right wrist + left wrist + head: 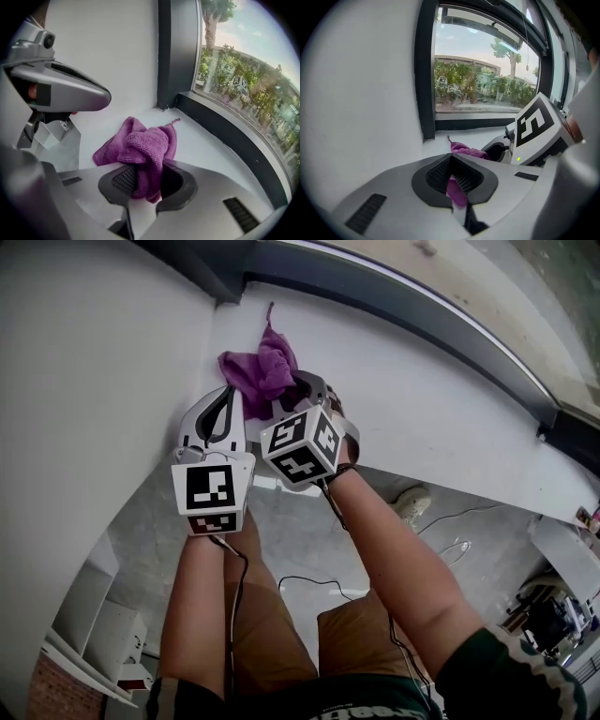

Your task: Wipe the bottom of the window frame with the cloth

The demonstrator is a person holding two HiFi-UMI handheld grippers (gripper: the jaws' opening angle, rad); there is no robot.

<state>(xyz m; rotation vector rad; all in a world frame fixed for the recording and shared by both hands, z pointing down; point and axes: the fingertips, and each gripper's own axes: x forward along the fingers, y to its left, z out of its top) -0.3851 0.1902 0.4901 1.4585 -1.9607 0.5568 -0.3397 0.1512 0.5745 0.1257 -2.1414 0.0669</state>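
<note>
The cloth (261, 367) is seen bunched on the white sill (422, 399), with the corner of the dark frame (375, 287) near it at 12 o'clock in the head view. It is held from 6 o'clock by both grippers, set side by side. A thin fold is pinched by the left gripper (451, 158), jaws clenched on it. A thick wad is grasped by the right gripper (143, 166).

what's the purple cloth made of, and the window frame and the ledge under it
The cloth looks like microfibre or terry: matte, with a fuzzy looped nap and soft folds. The window frame is dark, smooth and slightly satin, probably painted or coated metal, though plastic is possible. The ledge is white, flat and matte, maybe painted plaster or stone; can't tell which.
</note>
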